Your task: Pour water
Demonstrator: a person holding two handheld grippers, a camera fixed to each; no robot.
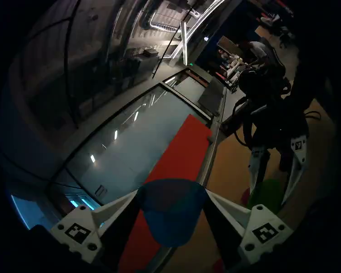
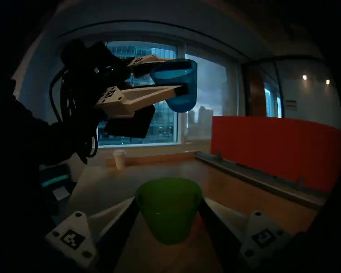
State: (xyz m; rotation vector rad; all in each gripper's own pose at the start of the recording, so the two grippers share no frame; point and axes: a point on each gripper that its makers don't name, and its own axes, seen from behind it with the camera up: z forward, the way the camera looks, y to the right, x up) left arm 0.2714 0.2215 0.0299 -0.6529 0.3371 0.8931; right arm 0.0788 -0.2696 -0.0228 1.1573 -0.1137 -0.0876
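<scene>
Above the wooden table [image 2: 243, 191], my left gripper [image 1: 173, 195] pinches the blue cup [image 1: 173, 211] on both sides, high up and to the far left of the green cup [image 2: 169, 207]. My right gripper [image 2: 169, 200] clamps the green cup low by the tabletop. Each pair of fingers is closed only to cup width. I think pouring from this height and offset would splash water past the green rim, and a slack pinch could let the blue cup slip as it tilts. I count two grippers, two held cups and one small pale cup [image 2: 119, 159] on the far ledge.
</scene>
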